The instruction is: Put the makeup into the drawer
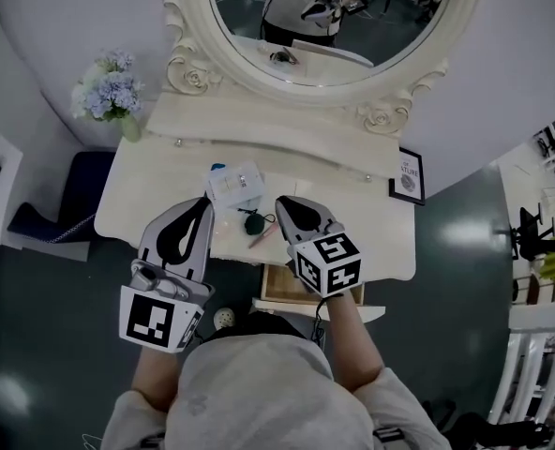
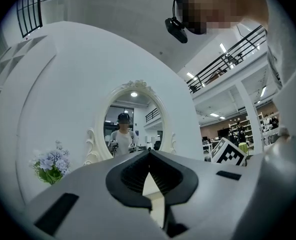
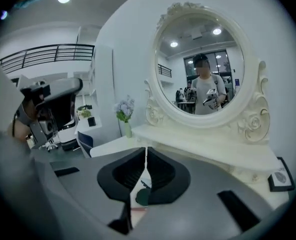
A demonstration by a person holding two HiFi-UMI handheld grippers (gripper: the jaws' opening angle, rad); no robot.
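Note:
On the cream dressing table (image 1: pixel 165 204) lie a white makeup box (image 1: pixel 233 185), a dark round compact (image 1: pixel 253 222) and a thin pink stick (image 1: pixel 262 237). My left gripper (image 1: pixel 205 202) hovers just left of them with its jaws together and nothing between them; the left gripper view shows its tips (image 2: pixel 149 152) meeting. My right gripper (image 1: pixel 281 202) is just right of the compact, shut and empty. Through its jaws (image 3: pixel 146 149) I see the compact (image 3: pixel 141 197) and the stick (image 3: pixel 138 210) below. The open drawer (image 1: pixel 276 287) shows its wooden inside under the right gripper's marker cube.
An oval mirror (image 1: pixel 329 17) with a carved frame rises behind the table and reflects the person. A vase of pale blue flowers (image 1: pixel 109 87) stands at the back left, a small framed sign (image 1: pixel 408 176) at the right. A dark blue seat (image 1: pixel 79 190) is left of the table.

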